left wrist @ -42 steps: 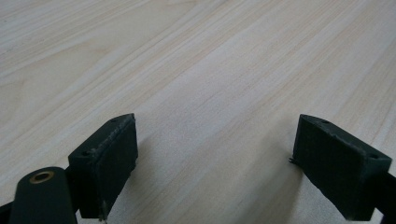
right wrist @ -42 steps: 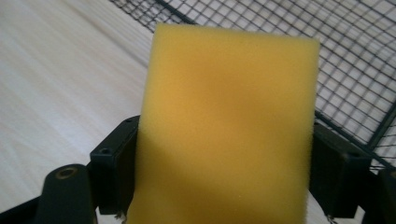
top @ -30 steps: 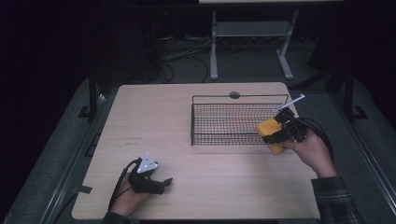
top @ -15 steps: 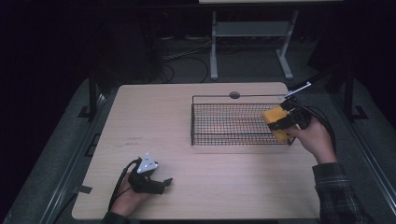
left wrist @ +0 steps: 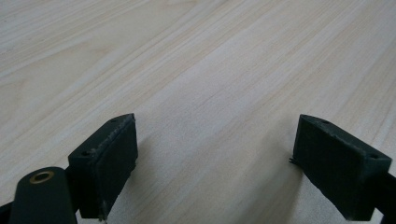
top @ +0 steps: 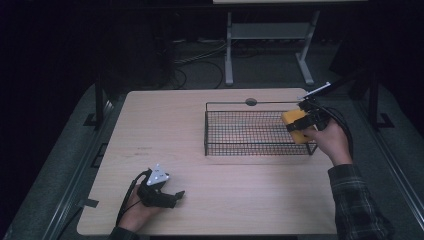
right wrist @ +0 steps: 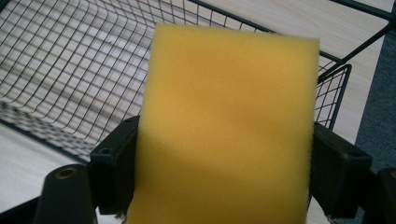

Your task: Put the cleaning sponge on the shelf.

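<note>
Step in hand: judging by the pose, the right gripper (top: 300, 126) carries the sponge (top: 294, 125) over the near right end of the basket (top: 255, 104), on the way to setting it inside.
Right gripper: its jaws are clamped on the sponge, one pad on each long side; in the right gripper view the sponge (right wrist: 229, 126) stands up between them and hides much of what lies ahead.
Sponge: yellow, block-shaped, held in the air at about the height of the basket's right rim, not resting on the mesh.
How to do it well: carry the sponge further in past the rim, so that it hangs over the mesh floor and not over the wire edge; lower it until it is near the floor, then let the jaws part. The foam is soft, so a light squeeze is enough, and it may spring back a little on release.
Risk: a release this close to the rim could leave the sponge perched on the wire or tipped out onto the table (top: 170, 130).
Basket: black wire, open on top, ahead of and below the right gripper; its mesh floor (right wrist: 60, 70) looks bare, nothing lying in it as far as I can see.
Left gripper: (top: 167, 197) rests low on the table at the near left, well apart from the basket; its jaws stand apart with nothing between them, only tabletop (left wrist: 219, 84) ahead.
</note>
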A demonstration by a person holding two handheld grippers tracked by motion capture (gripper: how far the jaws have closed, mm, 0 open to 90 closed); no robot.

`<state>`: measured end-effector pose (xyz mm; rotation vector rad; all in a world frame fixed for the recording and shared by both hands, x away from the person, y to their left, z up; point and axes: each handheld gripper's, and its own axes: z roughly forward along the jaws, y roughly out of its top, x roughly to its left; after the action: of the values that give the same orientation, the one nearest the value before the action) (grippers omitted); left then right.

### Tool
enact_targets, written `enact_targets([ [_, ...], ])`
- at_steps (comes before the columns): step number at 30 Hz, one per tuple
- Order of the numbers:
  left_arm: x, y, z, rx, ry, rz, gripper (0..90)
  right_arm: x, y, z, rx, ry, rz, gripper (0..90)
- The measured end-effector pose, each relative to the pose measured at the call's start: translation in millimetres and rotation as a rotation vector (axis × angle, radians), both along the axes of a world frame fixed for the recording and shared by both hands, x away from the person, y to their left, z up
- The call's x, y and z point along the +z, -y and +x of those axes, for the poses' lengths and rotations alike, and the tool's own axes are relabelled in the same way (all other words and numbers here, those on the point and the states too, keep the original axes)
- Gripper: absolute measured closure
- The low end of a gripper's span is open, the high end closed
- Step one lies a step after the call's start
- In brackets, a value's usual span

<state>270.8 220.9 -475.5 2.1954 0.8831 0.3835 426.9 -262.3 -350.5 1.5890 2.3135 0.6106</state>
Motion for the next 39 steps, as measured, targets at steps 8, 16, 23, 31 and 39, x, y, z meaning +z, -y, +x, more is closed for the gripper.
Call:
enact_targets([
  [8, 0.0, 0.0, 0.0, 0.0, 0.0, 0.0, 13.1, -11.5, 0.0, 17.3, -0.044, -0.022, 0.006, 21.2],
  [16, 0.0, 0.0, 0.0, 0.0, 0.0, 0.0, 13.1, -20.7, -2.2, 27.2, -0.062, -0.027, 0.004, 21.1],
  [23, 0.0, 0.0, 0.0, 0.0, 0.0, 0.0, 13.1, -27.6, -7.4, 30.3, -0.058, -0.036, -0.003, 21.0],
  [31, 0.0, 0.0, 0.0, 0.0, 0.0, 0.0, 13.1, -37.7, -8.5, 31.4, -0.059, -0.055, 0.0, 20.9],
  [39, 0.0, 0.0, 0.0, 0.0, 0.0, 0.0, 13.1, -42.7, -11.5, 32.7, -0.054, -0.079, 0.0, 20.6],
])
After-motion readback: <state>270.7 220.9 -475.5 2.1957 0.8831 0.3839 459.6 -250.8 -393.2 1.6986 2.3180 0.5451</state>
